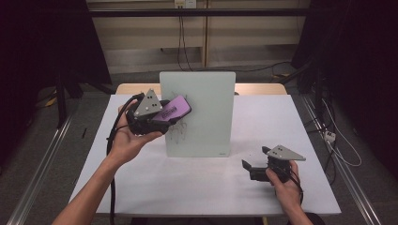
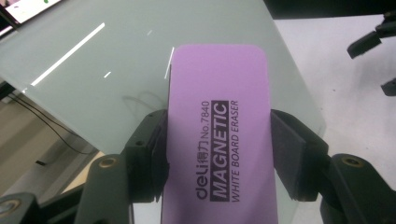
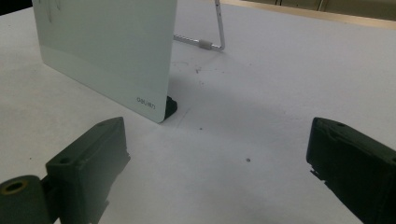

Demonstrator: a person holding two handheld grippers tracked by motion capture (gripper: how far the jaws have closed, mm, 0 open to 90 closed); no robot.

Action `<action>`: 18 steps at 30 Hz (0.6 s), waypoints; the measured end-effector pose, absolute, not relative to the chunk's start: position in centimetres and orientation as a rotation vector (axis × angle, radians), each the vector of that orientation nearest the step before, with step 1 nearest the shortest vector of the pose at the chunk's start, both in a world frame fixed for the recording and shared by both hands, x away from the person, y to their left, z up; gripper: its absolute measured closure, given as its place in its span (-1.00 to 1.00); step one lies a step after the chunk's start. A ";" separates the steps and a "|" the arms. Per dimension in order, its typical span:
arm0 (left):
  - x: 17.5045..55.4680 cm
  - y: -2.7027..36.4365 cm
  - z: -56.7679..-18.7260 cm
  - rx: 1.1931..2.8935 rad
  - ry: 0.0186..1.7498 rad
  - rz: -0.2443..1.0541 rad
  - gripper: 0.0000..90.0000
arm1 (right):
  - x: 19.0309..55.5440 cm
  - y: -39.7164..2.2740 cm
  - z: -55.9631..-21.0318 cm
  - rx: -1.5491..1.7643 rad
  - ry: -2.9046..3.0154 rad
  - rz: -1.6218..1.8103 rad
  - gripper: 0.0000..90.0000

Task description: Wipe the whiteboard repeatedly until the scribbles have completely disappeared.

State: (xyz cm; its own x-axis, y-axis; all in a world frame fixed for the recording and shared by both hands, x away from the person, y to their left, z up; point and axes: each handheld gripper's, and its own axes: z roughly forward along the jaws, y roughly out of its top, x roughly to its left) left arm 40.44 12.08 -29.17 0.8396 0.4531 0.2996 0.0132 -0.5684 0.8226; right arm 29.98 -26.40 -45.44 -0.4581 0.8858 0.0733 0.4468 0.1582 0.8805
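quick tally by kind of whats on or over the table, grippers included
grippers: 2, the left gripper shut on the eraser, the right gripper open near the table
whiteboard erasers: 1, the purple magnetic eraser, held up to the board
boards: 1, the pale glass whiteboard standing upright on the white table, with dark scribbles on it
total: 4

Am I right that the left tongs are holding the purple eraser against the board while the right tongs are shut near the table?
Not quite: the right tongs are open, their jaws wide apart in the right gripper view. The rest holds: the left tongs grip the purple eraser at the board.
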 end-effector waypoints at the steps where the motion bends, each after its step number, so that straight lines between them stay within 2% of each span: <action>1: 40.6 12.0 -29.1 2.105 0.344 0.619 -0.09 | 30.0 -26.4 -45.4 1.263 1.974 1.247 -0.89; 18: 42.8 11.7 -26.8 2.070 0.309 0.653 -0.09 | 30.0 -26.4 -45.5 1.259 1.977 1.243 -0.89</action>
State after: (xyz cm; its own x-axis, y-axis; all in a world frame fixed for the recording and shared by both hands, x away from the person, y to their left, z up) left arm 42.77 11.71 -26.78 0.8283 0.4528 0.3299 -0.0311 -0.5507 0.8341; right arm 30.04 -26.41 -45.46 -0.4592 0.8856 0.0696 0.4464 0.1623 0.8800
